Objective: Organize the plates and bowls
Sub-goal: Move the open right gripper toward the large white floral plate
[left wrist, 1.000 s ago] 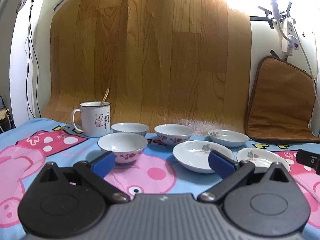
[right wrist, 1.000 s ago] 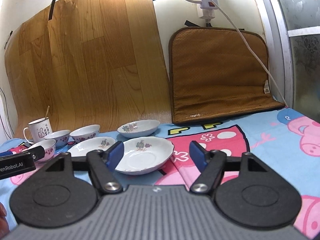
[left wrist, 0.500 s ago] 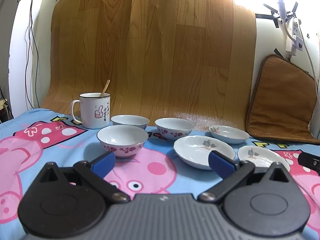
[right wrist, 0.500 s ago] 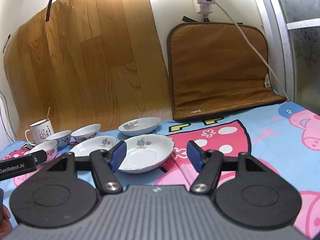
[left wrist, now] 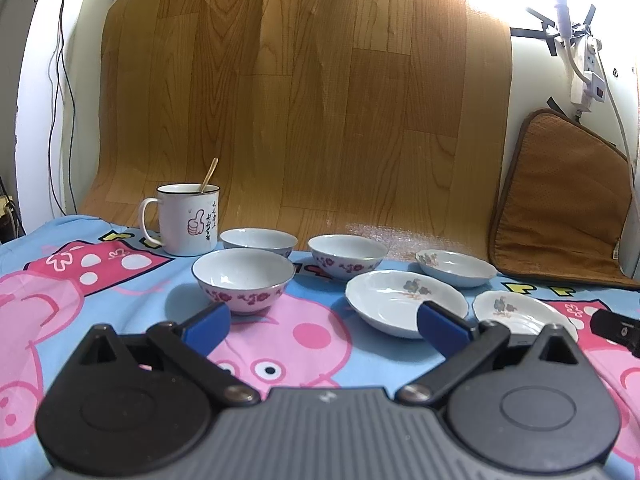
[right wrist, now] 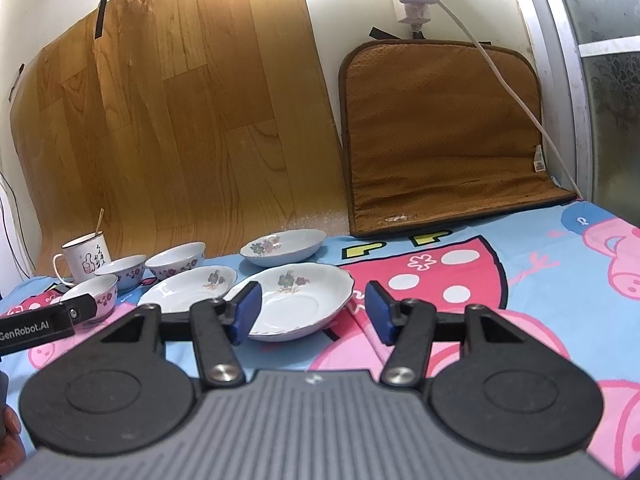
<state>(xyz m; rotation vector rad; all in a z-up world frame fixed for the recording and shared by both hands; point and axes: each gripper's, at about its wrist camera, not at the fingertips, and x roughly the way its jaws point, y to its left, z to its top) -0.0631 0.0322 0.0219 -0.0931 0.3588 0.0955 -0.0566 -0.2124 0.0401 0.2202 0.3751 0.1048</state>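
Right gripper (right wrist: 312, 312) closing around near rim of white scalloped floral plate (right wrist: 298, 304), pads not yet touching; left gripper (left wrist: 322, 322) spread wide, empty, short of white red-flowered bowl (left wrist: 244, 280). Risk: thin rim slipping from pinch, or plate knocking second white plate (right wrist: 188, 286) just beside. Clear cartoon-print blue cloth (right wrist: 520, 280) to right; mug (left wrist: 186, 220) and bowls crowd left

hand-held gripper (right wrist: 312, 310) | black linkage arms | blue pads (right wrist: 245, 312) | silver screws | grey ribbed body
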